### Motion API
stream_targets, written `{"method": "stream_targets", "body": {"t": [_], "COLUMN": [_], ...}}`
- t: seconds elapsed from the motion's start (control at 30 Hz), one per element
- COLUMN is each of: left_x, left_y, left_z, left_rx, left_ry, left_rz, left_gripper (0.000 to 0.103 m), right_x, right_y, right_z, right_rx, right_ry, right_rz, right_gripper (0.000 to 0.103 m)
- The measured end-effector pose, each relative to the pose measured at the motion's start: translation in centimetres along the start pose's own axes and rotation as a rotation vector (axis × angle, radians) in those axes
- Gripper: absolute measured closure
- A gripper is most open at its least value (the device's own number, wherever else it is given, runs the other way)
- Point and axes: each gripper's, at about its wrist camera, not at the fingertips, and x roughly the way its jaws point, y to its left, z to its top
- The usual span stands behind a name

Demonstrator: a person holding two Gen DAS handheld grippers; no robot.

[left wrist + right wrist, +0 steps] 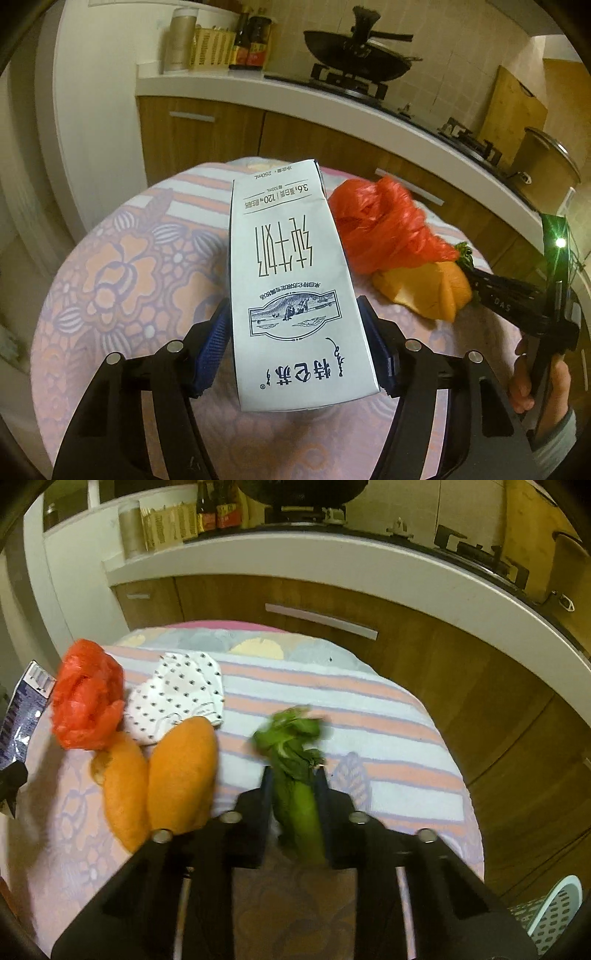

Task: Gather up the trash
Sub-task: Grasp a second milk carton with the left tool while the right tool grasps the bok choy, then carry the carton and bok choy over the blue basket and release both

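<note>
Round tabletop [388,716] under a cloth of pink stripes and floral print. On it: red bag [86,696], crumpled and touching two orange peels [181,771]; dotted white cloth [177,694] just behind the peels, beside the bag.

"250mL", "3.6", "120" on milk carton [295,280]; "DAS" on right tool [476,286]

Both wrist views: close, angled down over table [110,280] toward kitchen counter [332,550]. Shared: red plastic bag [384,225], orange peels [181,771], counter.
</note>
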Motion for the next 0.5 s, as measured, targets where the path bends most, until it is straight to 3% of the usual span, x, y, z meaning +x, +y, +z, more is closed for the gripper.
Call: {"method": "stream_targets", "body": {"t": [0.23,0.5], "left_x": [-3.2,-6.0], "left_y": [-2.5,-9.4], "left_z": [0.1,-0.8], "left_rx": [0.038,0.135], "left_ry": [-0.053,-0.095], "left_rz": [-0.056,-0.188], "left_gripper": [0.039,0.039], "right_x": [-6.2,-14.0], "right_y": [-0.7,-3.9], "right_z": [-1.5,-4.4], "right_rx": [0.066,0.132], "right_ry": [-0.112,-0.207], "right_rz": [0.012,-0.052], "right_gripper": [0.087,0.087]}}
